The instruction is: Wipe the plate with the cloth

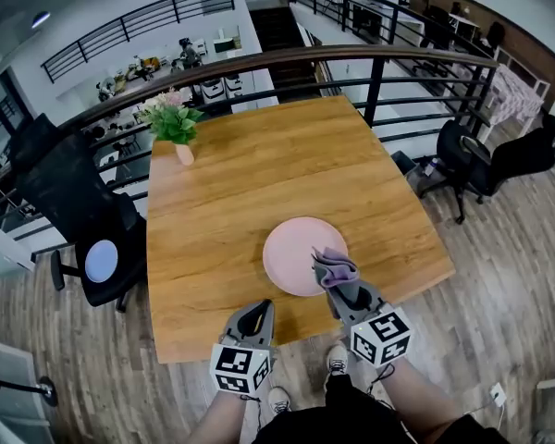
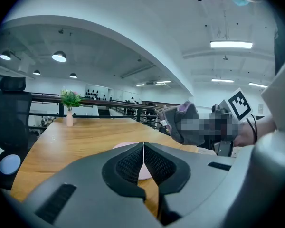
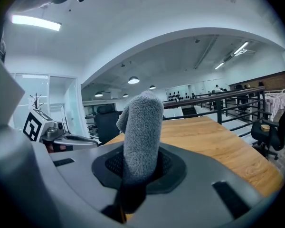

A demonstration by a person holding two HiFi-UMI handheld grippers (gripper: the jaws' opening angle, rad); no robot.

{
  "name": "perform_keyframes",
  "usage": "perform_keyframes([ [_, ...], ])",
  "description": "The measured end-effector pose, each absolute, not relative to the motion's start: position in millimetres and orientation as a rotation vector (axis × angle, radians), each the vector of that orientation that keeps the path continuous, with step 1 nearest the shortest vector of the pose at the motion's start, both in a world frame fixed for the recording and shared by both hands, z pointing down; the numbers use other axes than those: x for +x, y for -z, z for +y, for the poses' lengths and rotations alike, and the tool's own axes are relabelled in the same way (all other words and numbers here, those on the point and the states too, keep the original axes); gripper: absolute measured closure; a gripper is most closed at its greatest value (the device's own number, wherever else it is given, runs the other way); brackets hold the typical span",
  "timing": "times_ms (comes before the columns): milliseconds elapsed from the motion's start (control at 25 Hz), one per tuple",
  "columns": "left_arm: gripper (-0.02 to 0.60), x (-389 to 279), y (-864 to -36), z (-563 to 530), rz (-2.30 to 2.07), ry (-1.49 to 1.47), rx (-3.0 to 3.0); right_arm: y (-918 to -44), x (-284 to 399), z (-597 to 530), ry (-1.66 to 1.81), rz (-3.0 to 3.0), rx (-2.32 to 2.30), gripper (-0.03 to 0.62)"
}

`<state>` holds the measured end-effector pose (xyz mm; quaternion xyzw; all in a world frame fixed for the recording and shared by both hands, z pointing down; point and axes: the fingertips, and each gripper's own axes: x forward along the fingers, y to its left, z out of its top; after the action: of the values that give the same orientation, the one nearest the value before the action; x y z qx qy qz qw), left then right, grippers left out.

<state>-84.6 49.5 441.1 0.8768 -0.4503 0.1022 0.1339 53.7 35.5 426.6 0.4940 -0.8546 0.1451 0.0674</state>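
A round pink plate (image 1: pixel 301 253) lies on the wooden table (image 1: pixel 250 192) near its front edge. My right gripper (image 1: pixel 340 289) is shut on a grey-purple cloth (image 1: pixel 333 266), which hangs over the plate's right rim. In the right gripper view the cloth (image 3: pixel 140 132) stands up from between the jaws and hides most of what lies ahead. My left gripper (image 1: pixel 252 321) is shut with nothing in it, at the table's front edge, left of and short of the plate. In the left gripper view the plate (image 2: pixel 128 146) shows just past the closed jaws, and the cloth (image 2: pixel 180 120) is to the right.
A small vase with a green plant (image 1: pixel 174 123) stands at the table's far left corner. A black office chair (image 1: pixel 88 220) is left of the table and others (image 1: pixel 499 160) are to the right. A dark railing (image 1: pixel 287 63) runs behind the table.
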Motion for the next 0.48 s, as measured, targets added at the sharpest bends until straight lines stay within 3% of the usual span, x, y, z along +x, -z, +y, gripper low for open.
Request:
perform_keyframes([
  [480,0.558,-72.5,-468.9,-5.9,-1.464,-0.275,2.370,-443.9,66.9,-36.8,-0.432,-2.631,1.282,0.523],
])
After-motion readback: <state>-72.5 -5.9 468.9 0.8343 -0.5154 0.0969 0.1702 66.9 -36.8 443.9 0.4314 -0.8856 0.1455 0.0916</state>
